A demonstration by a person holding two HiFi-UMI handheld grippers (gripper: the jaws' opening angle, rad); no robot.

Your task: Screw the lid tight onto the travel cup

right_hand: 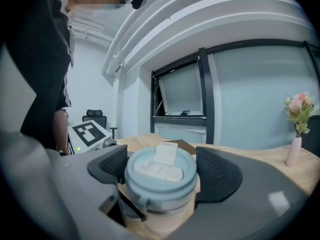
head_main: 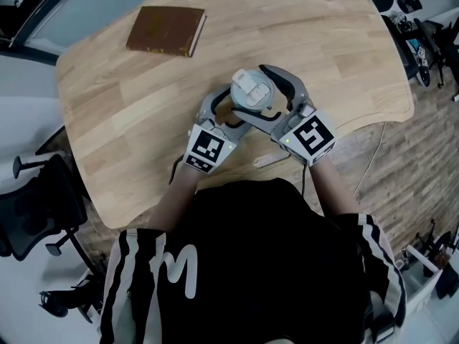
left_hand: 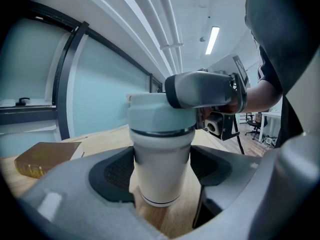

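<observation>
Nearest the head camera the person's dark top [head_main: 244, 264] is seen, and just past it both claws are held low over the tabletop [head_main: 129, 170], near its front edge. The pale body of the travel cup [left_hand: 160, 186] is clamped by the left claw [left_hand: 161, 166], with a pad pressed to each side below the lid, and the cup's base appears to rest on the wood. Above that, the lid [head_main: 252, 92] is bracketed by the right claw [right_hand: 161, 171], whose jaws are spread wide and appear to bear on the rim at both sides. Trouble is to be expected chiefly from slip. If the smooth, tapered body turned inside the left pads, the lid would be carried round without tightening, and the same would follow if the right pads skidded on the rim. A crookedly seated lid could be cross-threaded, which cannot be ruled out from these views. Farther back a brown book [head_main: 166, 30] is seen well apart, and a small vase [right_hand: 295, 154] beyond.
</observation>
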